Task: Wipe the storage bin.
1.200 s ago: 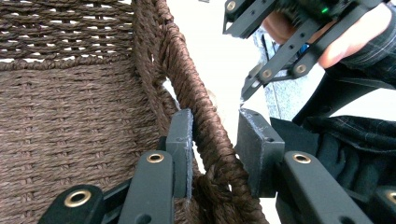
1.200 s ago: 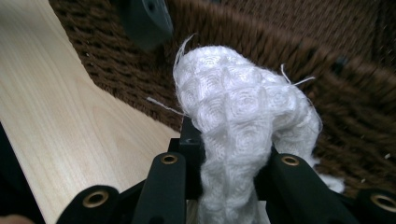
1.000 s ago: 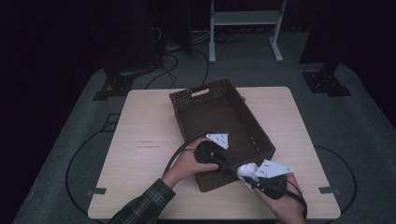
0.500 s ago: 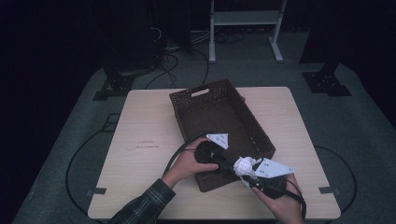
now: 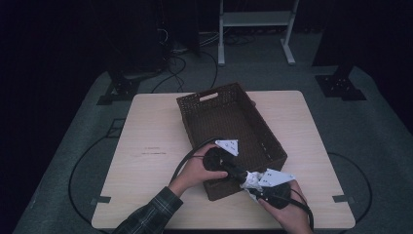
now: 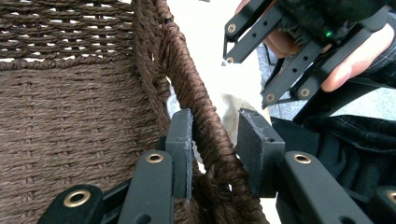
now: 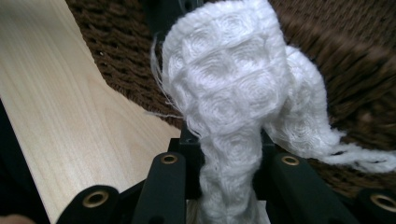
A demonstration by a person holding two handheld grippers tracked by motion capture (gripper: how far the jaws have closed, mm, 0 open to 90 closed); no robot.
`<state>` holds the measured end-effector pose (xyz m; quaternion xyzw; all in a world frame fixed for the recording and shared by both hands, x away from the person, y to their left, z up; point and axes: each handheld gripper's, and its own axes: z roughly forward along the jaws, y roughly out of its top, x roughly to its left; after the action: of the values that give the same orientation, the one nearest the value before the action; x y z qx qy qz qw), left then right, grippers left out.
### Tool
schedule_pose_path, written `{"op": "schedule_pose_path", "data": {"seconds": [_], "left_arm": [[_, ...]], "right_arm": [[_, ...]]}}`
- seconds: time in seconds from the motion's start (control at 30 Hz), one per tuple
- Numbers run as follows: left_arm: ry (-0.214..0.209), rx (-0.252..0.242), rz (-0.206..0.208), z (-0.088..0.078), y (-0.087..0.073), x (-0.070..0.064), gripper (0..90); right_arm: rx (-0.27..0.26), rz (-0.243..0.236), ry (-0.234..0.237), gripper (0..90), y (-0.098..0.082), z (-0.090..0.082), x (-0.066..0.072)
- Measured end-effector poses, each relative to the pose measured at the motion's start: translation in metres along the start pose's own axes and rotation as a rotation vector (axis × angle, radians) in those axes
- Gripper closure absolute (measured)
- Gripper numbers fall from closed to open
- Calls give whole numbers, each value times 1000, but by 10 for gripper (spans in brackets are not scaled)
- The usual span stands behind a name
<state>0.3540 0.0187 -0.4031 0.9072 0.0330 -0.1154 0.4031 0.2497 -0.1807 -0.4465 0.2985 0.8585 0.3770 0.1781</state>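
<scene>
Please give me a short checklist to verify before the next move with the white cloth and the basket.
1. Right tongs closed on the white cloth: ok, the cloth is pinched between the jaws.
2. Left tongs around the basket rim: ok, one jaw inside, one outside; firm pressing: cannot tell.
3. Cloth over the basket opening: not ok, it hangs at the near outer wall.
4. Basket inside free of other things: ok in the high view.
5. Basket fully on the table: ok.
6. Two tongs apart from each other: cannot tell, they are very close.
</scene>
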Motion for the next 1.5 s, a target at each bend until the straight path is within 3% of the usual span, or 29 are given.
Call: {"op": "schedule_pose_path", "data": {"seconds": [0.17,0.33,0.5,0.67,0.73,0.87,0.97,1.07,1.3,1.5], "left_arm": [[0,-3,-6,0,0,-1,658],[1,-2,-4,0,0,0,658],[1,1,-1,0,0,0,658],[1,0,-3,0,0,0,658],[0,-1,-5,0,0,0,658],[0,-1,-4,0,0,0,658],[1,-2,-5,0,0,0,658],[0,2,-1,0,0,0,658],[0,0,-3,0,0,-1,658],[1,0,-2,0,0,-1,658]], "right_arm": [[44,17,16,734,-6,9,0],[115,-23,9,734,-11,24,3],[158,-13,25,730,-14,33,5],[137,-14,32,733,-14,30,5],[80,7,59,735,-11,24,7],[13,-17,66,735,-2,14,14],[-47,-9,84,735,4,8,18],[-17,-17,82,735,2,13,17],[107,-46,81,733,-4,36,22],[109,-67,86,733,-1,37,28]]}}
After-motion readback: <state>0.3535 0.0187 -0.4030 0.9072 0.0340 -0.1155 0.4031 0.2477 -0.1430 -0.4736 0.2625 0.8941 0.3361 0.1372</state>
